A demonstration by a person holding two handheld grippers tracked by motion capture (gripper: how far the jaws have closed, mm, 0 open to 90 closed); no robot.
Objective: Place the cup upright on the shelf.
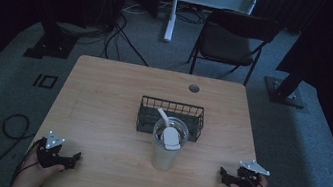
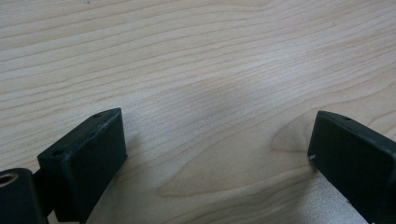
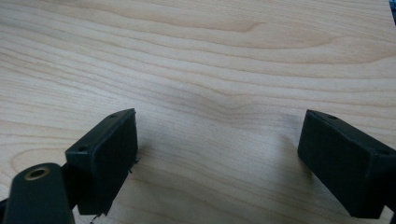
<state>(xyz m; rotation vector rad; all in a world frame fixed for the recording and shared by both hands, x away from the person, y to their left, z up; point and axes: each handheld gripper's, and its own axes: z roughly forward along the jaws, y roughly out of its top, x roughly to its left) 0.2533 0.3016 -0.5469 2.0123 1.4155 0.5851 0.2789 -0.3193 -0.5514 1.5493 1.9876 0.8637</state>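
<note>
A pale tumbler (image 1: 166,151) with a clear lid and a white straw stands upright at the table's middle front. Just behind it sits a dark wire basket (image 1: 172,107). My left gripper (image 1: 76,158) rests near the front left corner, held by a hand, jaws pointing right. My right gripper (image 1: 221,175) rests near the front right corner, jaws pointing left toward the tumbler. In the left gripper view my left gripper (image 2: 217,140) stands open over bare wood. In the right gripper view my right gripper (image 3: 219,140) is open too, with nothing between its fingers.
The wooden table (image 1: 103,93) has a round grommet hole (image 1: 194,88) at its back edge. A dark chair (image 1: 231,40) stands on the carpet behind the table. Cables (image 1: 15,126) lie on the floor at the left. Dark stand bases (image 1: 283,92) flank the table.
</note>
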